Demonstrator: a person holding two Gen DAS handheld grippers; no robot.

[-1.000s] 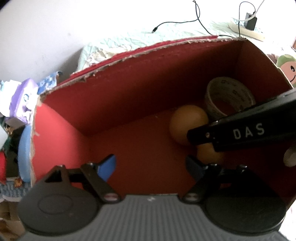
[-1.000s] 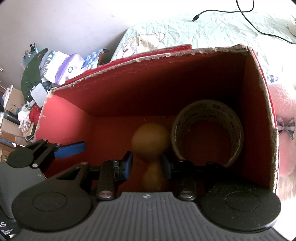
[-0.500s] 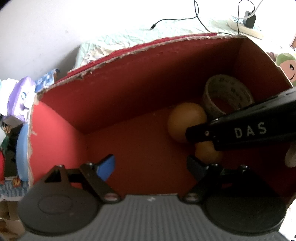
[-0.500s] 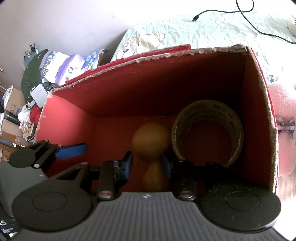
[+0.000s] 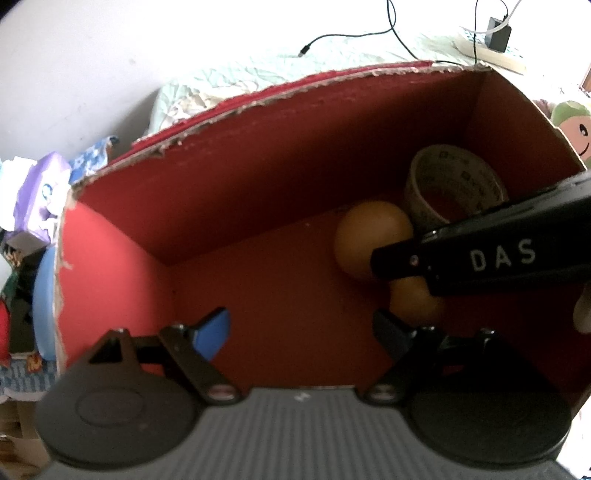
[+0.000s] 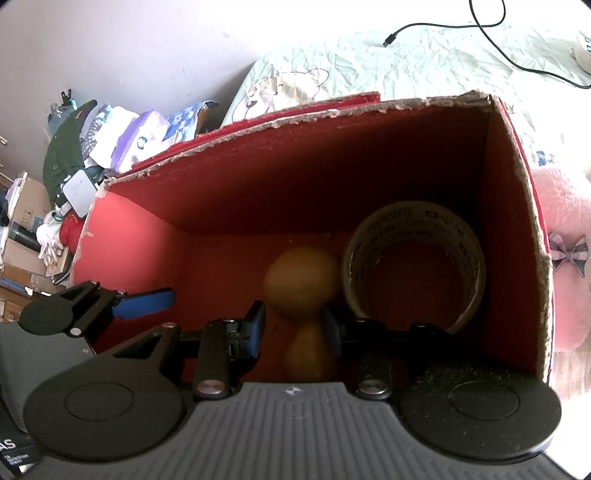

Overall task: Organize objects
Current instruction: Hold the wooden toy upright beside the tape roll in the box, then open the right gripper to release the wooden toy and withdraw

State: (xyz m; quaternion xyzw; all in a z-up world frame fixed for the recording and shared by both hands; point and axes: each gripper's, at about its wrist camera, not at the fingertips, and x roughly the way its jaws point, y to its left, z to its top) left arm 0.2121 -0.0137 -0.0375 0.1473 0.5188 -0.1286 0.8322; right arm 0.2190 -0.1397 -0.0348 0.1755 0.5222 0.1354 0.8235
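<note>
Right wrist view shows your right claw closed around the wooden peg doll inside the red box, tape roll just right; release remains, left claw open.

Beyond my fingers I see a pale green bedsheet with a black cable lying across it, a plain white wall behind, and, off to the left, heaped clutter above cardboard boxes.
</note>
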